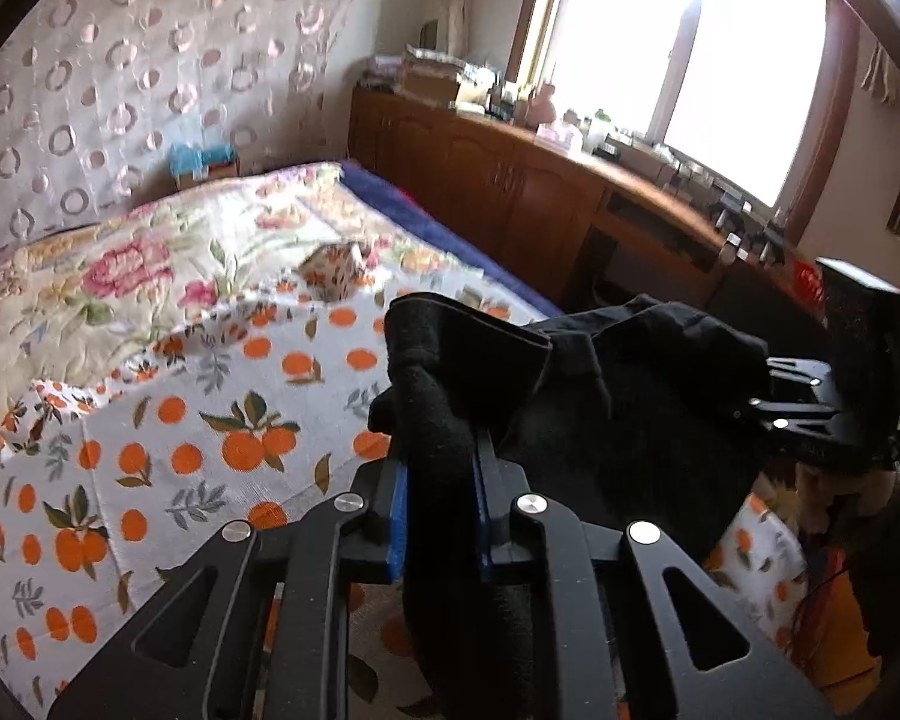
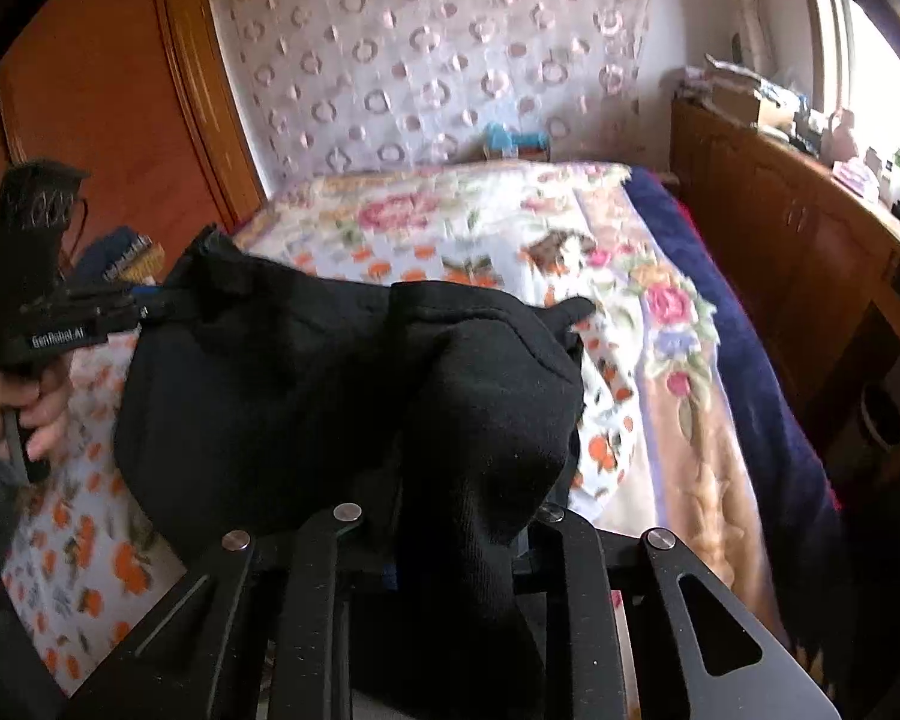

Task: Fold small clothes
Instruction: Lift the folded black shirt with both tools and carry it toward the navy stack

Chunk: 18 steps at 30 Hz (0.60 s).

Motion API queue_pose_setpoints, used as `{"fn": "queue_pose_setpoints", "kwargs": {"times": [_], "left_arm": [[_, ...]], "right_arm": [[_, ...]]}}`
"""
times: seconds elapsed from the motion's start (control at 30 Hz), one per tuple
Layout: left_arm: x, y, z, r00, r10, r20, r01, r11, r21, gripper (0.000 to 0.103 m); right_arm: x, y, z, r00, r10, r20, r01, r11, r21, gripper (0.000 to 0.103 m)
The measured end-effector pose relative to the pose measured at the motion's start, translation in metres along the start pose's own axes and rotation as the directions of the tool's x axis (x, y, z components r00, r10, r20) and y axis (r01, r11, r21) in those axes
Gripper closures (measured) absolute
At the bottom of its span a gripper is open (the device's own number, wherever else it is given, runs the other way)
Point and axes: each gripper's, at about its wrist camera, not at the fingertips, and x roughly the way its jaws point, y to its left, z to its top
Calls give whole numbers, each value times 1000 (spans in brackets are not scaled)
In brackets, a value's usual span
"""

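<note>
A small black garment (image 1: 600, 396) hangs bunched above the bed, stretched between both grippers. In the left wrist view my left gripper (image 1: 441, 468) has its blue pads (image 1: 397, 516) pressed on one end of the cloth. My right gripper (image 1: 777, 405) holds the other end at the right. In the right wrist view the black garment (image 2: 306, 372) drapes over my right gripper (image 2: 459, 534) and hides its fingertips, with the cloth pinched between them. The left gripper (image 2: 129, 312) grips the far left corner, carried by a hand (image 2: 36, 414).
Below lies a bed with an orange-print sheet (image 1: 150, 432) and a floral quilt (image 2: 660, 312). A small patterned box (image 1: 333, 276) sits on the quilt. A cluttered wooden cabinet (image 1: 510, 180) runs along the bed under a bright window. A wooden wardrobe (image 2: 108, 90) stands at the left.
</note>
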Motion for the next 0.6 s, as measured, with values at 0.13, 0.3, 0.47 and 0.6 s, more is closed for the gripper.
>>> {"fn": "queue_pose_setpoints", "kwargs": {"times": [0.13,0.3,0.47,0.6], "left_arm": [[-31,2,3,998,17,60,-17,1000,-4,86],[-64,25,-6,994,58,96,-54,998,-39,86],[-104,53,-21,982,127,142,-115,989,-88,86],[-124,65,-29,973,171,154,-157,982,-103,86]], "right_arm": [[-4,13,3,1000,10,14,-10,1000,-25,81],[6,39,15,998,66,21,-64,995,-77,82],[18,71,30,989,135,54,-127,982,-138,81],[33,93,39,983,179,42,-169,968,-184,81]]}}
